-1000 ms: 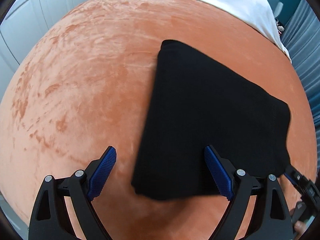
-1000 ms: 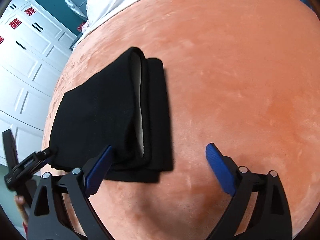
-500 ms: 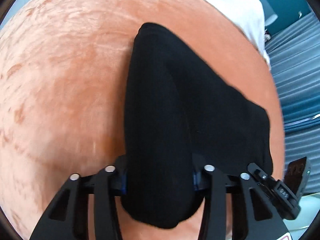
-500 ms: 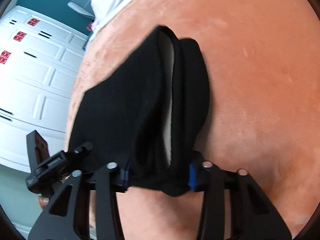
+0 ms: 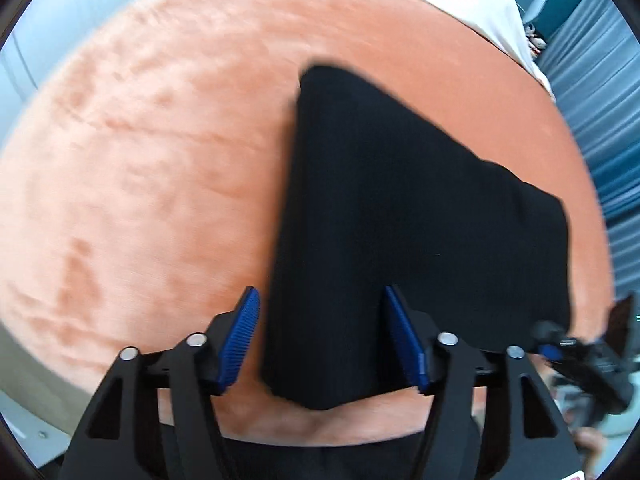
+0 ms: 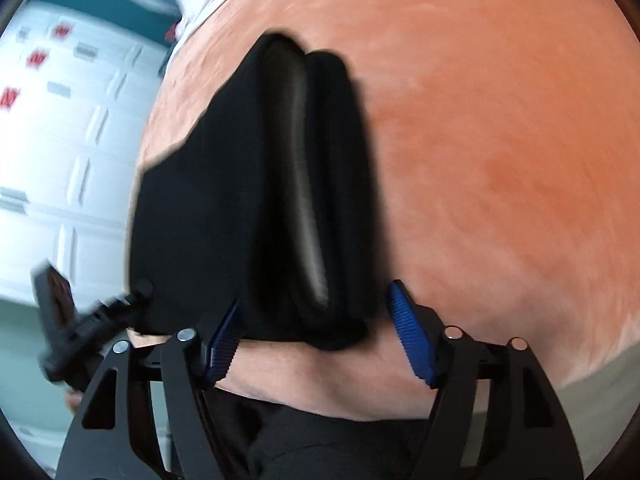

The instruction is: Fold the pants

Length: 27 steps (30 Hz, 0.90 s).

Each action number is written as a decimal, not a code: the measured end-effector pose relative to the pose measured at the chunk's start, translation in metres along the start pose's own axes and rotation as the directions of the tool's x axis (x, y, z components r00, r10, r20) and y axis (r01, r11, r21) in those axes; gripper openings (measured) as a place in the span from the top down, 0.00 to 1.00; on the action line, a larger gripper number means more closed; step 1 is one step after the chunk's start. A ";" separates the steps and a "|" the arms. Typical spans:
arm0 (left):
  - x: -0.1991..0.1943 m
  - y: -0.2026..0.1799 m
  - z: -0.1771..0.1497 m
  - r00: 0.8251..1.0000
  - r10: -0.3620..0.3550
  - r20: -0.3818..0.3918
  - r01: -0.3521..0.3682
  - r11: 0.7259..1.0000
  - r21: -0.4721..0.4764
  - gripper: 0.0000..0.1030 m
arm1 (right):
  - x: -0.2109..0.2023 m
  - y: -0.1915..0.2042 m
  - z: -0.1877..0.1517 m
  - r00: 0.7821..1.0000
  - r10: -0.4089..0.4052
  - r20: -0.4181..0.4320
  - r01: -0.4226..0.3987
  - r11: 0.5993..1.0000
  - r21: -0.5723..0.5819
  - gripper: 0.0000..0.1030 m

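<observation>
pants: folded black bundle lying on orange blanket | left tool: jaws opening, pants' near corner between pads, unpressed | right tool: jaws opening, straddling pants' thick folded end, loose

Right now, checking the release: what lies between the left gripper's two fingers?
In the left wrist view, the near corner of the folded black pants lies between the opening left gripper's fingers, on the orange cover.

Bare orange cover flanks the pants, seemingly unobstructed.

One folded pants, two grippers, one orange blanket.
</observation>
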State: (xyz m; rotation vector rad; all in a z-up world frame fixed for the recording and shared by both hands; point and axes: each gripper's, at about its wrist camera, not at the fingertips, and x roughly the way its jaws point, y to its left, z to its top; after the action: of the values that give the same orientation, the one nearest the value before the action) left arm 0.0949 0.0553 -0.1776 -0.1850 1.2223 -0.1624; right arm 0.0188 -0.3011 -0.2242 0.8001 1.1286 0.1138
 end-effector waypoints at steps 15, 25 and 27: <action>0.001 -0.051 0.025 0.944 0.298 0.145 -0.322 0.926 0.198 0.26 | 0.007 0.091 0.063 0.974 -0.146 0.173 0.194 0.931 -0.310 0.86; 0.008 -0.058 0.017 0.924 0.350 0.156 -0.378 0.898 0.225 0.19 | -0.016 0.091 0.065 0.953 -0.156 0.260 0.228 0.935 -0.271 0.88; 0.005 -0.056 0.015 0.926 0.345 0.151 -0.371 0.905 0.209 0.19 | -0.001 0.125 0.066 0.977 -0.081 0.198 0.149 0.921 -0.360 0.88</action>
State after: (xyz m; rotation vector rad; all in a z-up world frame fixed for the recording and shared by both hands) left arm 0.1091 0.0010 -0.1645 0.2368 1.0961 0.0262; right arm 0.1117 -0.2454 -0.1335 0.3933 0.9415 0.1489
